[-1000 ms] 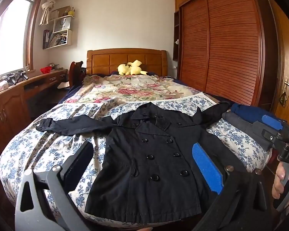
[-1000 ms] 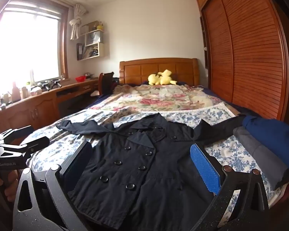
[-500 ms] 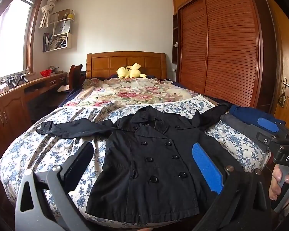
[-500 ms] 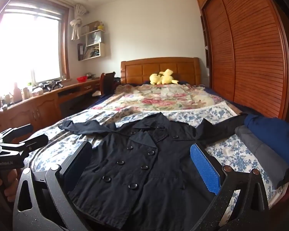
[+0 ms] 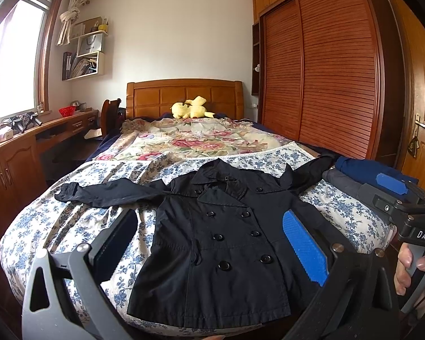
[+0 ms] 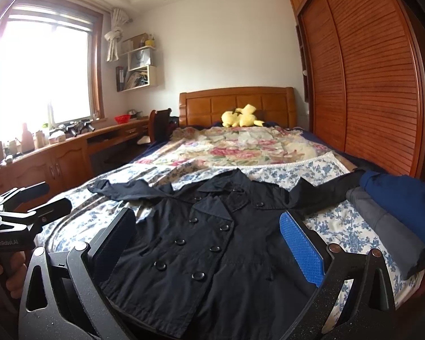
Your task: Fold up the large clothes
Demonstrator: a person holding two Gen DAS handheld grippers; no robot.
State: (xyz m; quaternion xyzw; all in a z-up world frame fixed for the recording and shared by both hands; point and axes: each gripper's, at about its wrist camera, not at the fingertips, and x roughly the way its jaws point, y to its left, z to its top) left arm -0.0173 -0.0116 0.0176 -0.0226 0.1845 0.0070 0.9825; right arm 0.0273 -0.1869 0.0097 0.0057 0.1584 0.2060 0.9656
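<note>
A black double-breasted coat [image 5: 220, 240] [image 6: 201, 243] lies flat, front up, on the foot of the bed, both sleeves spread sideways. Its left sleeve [image 5: 107, 192] stretches over the floral sheet; its right sleeve [image 6: 325, 189] reaches the folded pile. My left gripper [image 5: 209, 240] hovers open above the coat's hem, holding nothing. My right gripper [image 6: 206, 238] is open too, above the coat's lower half, nothing between its fingers. The right gripper [image 5: 393, 195] also shows at the right edge of the left wrist view, and the left gripper [image 6: 34, 206] at the left edge of the right wrist view.
Folded blue and grey clothes [image 6: 393, 212] are stacked at the bed's right edge. A floral quilt [image 5: 195, 141] and yellow plush toys [image 5: 192, 107] lie toward the headboard. A wooden desk [image 6: 70, 153] runs along the left; a wardrobe [image 5: 325, 70] stands right.
Both views have shifted slightly, with the coat sitting a little lower and farther in frame; both grippers stayed open and the coat has not been touched.
</note>
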